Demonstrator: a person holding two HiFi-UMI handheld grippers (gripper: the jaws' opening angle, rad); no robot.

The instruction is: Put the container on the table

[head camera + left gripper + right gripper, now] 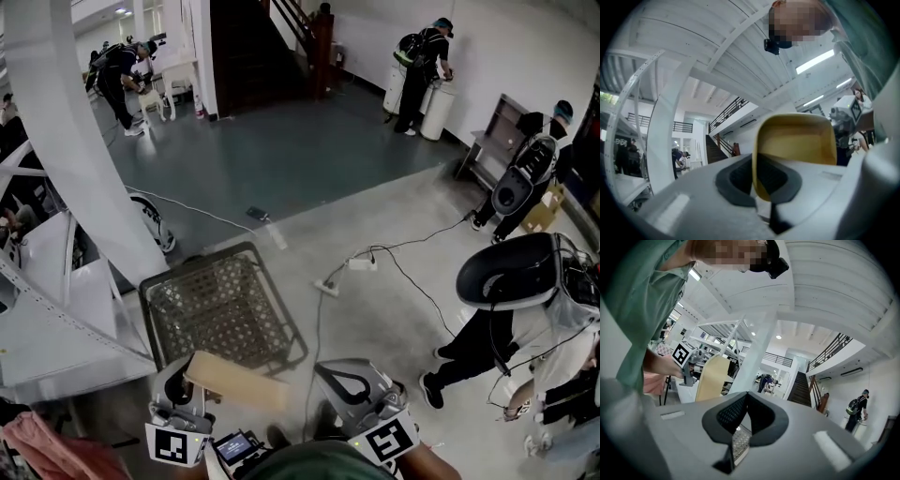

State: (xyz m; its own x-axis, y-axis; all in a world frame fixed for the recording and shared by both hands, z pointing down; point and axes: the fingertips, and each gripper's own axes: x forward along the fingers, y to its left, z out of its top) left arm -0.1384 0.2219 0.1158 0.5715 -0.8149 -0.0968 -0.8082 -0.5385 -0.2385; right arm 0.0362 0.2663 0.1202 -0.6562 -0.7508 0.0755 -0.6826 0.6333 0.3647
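Left gripper [757,183] is pinching the container [797,140] rim, jaws clamped tight, holding it in the air by the basket [225,309]. Right gripper [745,413] is sitting closed, empty. Best keeping it level going to the table.

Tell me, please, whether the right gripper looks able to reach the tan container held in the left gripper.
Probably yes: the container juts from the left gripper toward the right gripper, and only open air shows between them. The right jaws are shut, though, so they would have to open first.

head view looks steeply down; both gripper views face the staircase [800,390].
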